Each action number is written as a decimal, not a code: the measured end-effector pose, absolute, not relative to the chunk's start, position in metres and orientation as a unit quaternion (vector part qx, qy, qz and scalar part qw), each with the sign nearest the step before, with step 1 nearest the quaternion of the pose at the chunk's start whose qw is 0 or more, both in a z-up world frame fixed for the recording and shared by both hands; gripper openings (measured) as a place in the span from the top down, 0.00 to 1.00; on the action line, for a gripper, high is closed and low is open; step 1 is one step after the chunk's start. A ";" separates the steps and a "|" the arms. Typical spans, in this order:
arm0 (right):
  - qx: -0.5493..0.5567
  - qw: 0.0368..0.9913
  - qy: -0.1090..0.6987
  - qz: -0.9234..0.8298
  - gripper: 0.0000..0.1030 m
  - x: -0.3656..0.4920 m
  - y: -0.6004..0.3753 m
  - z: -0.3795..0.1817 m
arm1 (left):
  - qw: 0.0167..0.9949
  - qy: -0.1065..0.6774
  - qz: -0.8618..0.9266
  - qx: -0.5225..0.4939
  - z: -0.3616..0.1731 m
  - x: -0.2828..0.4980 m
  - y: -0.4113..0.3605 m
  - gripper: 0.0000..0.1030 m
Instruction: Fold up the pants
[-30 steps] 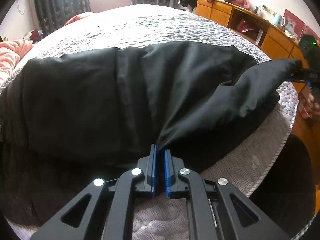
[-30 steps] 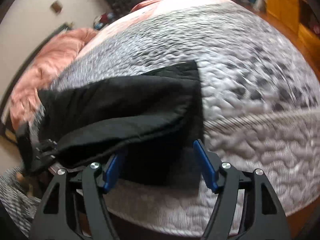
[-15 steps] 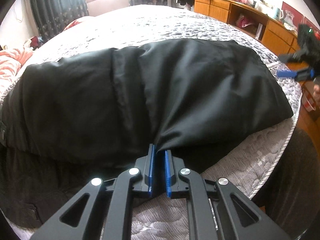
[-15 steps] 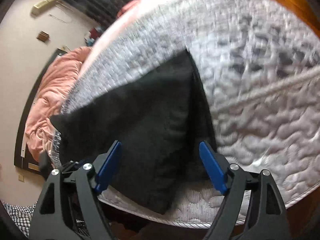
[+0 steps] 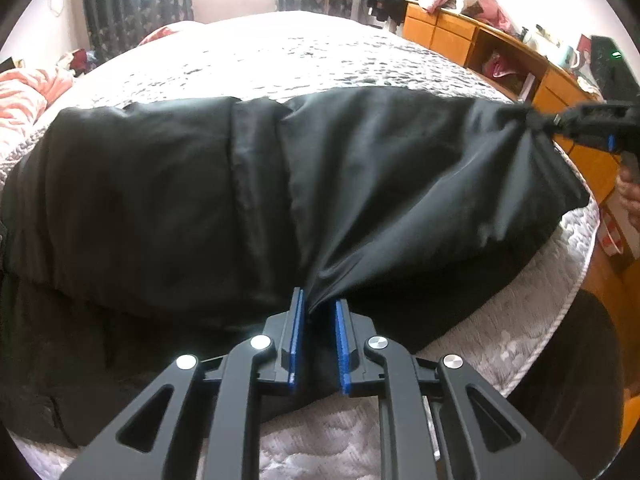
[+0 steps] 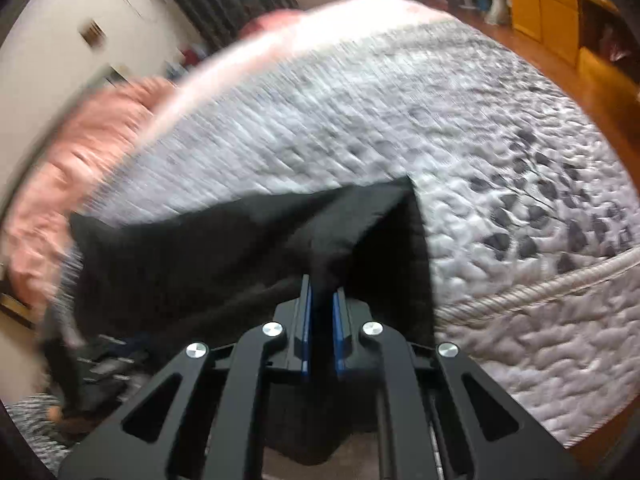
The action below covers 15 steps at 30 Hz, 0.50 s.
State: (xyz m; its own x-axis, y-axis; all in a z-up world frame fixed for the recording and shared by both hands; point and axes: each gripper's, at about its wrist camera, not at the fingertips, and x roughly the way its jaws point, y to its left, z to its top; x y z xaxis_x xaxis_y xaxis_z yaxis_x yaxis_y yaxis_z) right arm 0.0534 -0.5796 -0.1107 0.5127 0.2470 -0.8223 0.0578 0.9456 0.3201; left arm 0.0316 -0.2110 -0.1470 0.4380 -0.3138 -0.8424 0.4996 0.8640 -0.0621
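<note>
Black, slightly shiny cloth: the pants (image 5: 280, 184) lie across the near part of the bed (image 5: 320, 60), on its grey quilted cover, already doubled into a broad band with a raised seam running down the middle. The left tongs (image 5: 319, 312) have just been easing apart a little, yet a gathered tuck of the near edge sits between the blue pads (image 5: 297, 332) and looks pinched there. The right tongs (image 6: 320, 300) have just been closing, and they clamp a bunched corner of the cloth, pulled up off the quilt into a peak; from the left wrist view that end of the garment stretches taut toward them at the right edge.

By my reading, the step in hand is taking hold of the right end to carry it over for the next fold. The next move would call for lifting that end clear and bringing it across toward the other end, while the left tongs hold the near edge so the layers do not slide on the smooth fabric. The right wrist view is blurred, so finer creases cannot be told
</note>
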 end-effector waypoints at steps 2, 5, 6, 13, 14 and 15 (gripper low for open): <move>0.141 0.837 0.527 0.034 0.91 0.061 -0.578 -0.134 | 0.844 0.471 -0.238 0.099 -0.147 0.034 -0.215 0.87; 0.140 0.830 0.540 0.015 0.82 0.057 -0.577 -0.144 | 0.844 0.473 -0.232 0.101 -0.152 0.032 -0.217 0.87; 0.135 0.834 0.535 0.003 0.78 0.052 -0.574 -0.139 | 0.844 0.474 -0.232 0.099 -0.152 0.032 -0.217 0.87; 0.101 0.873 0.476 0.020 0.64 0.021 -0.536 -0.083 | 0.846 0.470 -0.232 0.097 -0.155 0.030 -0.212 0.87; 0.111 0.870 0.477 0.045 0.64 0.022 -0.526 -0.082 | 0.847 0.469 -0.232 0.097 -0.156 0.029 -0.212 0.87; 0.125 0.864 0.483 0.073 0.64 0.023 -0.513 -0.085 | 0.847 0.468 -0.231 0.096 -0.156 0.029 -0.212 0.86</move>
State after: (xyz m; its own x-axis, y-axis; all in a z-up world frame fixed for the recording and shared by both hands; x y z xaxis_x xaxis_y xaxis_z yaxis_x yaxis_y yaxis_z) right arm 0.0235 -0.5126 -0.0850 0.5225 0.2476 -0.8159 -0.0061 0.9580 0.2867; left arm 0.0289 -0.2115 -0.1555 0.4541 -0.3024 -0.8381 0.4814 0.8748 -0.0547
